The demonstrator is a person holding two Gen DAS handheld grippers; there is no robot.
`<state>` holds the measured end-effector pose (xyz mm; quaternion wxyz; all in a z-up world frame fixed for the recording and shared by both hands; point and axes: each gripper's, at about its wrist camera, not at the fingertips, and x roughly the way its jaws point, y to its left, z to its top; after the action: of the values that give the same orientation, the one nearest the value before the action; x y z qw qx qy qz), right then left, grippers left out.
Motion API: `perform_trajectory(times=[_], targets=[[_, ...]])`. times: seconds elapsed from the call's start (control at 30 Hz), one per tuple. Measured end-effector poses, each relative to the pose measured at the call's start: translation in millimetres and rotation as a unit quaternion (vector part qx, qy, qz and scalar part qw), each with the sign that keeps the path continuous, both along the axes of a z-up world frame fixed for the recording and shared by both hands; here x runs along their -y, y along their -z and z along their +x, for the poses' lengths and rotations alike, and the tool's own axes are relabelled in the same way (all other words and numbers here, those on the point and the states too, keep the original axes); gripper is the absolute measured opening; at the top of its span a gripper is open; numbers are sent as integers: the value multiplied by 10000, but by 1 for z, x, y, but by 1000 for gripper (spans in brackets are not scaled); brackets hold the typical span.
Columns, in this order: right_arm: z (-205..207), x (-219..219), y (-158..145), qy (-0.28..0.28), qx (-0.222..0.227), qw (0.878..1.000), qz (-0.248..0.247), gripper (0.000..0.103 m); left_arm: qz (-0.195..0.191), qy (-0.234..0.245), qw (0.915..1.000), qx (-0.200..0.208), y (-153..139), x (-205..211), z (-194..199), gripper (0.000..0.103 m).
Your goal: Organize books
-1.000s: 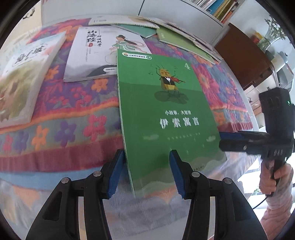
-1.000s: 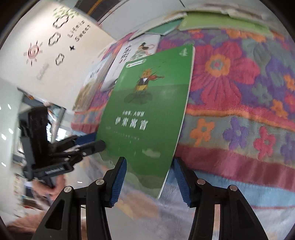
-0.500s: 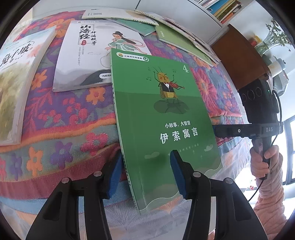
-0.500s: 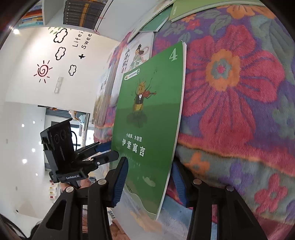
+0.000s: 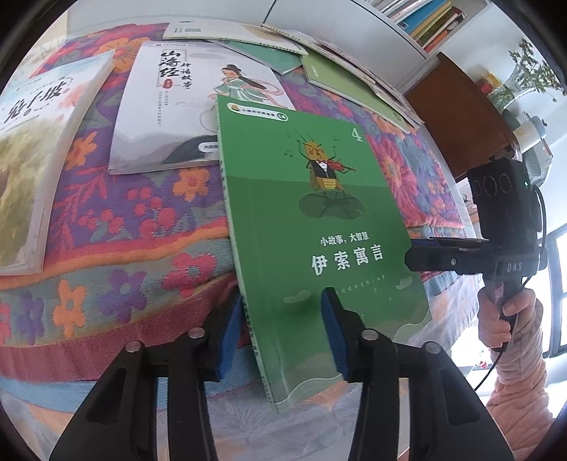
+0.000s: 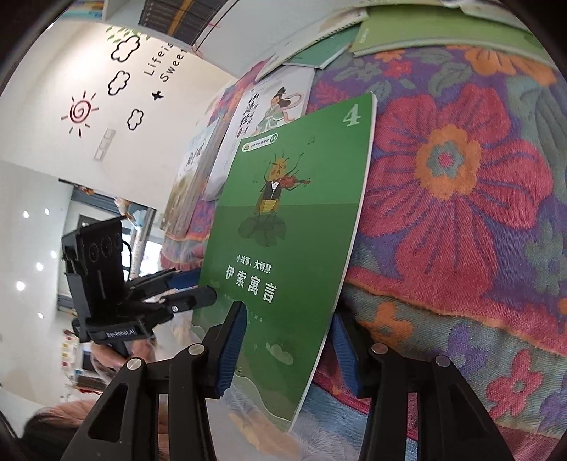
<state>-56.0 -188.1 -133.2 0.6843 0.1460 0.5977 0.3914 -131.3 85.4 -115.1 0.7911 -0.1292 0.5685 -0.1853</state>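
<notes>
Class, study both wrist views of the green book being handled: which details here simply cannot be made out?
- Left wrist view: the green book hides the lower corner of the white illustrated book.
- Right wrist view: the green book covers the right gripper's far pad, so contact there is unclear.
- Left wrist view: shelf books too small to read.

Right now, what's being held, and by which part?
Green book: left gripper, jaws closing, straddles its spine edge; right gripper straddles the opposite edge; grip unclear.
</notes>
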Motion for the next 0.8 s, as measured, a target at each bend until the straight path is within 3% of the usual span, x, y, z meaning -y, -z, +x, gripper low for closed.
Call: perform_trajectory(times=[0.37,0.8], targets=[[-22,-24,-11,-306,1158,9880,-975,47,-270,-184,9994,-61,4,-17,0,28],[-22,-21,-12,-443,1200,9880,-868,46,-158,-197,9997,20,4,-12,0,28]])
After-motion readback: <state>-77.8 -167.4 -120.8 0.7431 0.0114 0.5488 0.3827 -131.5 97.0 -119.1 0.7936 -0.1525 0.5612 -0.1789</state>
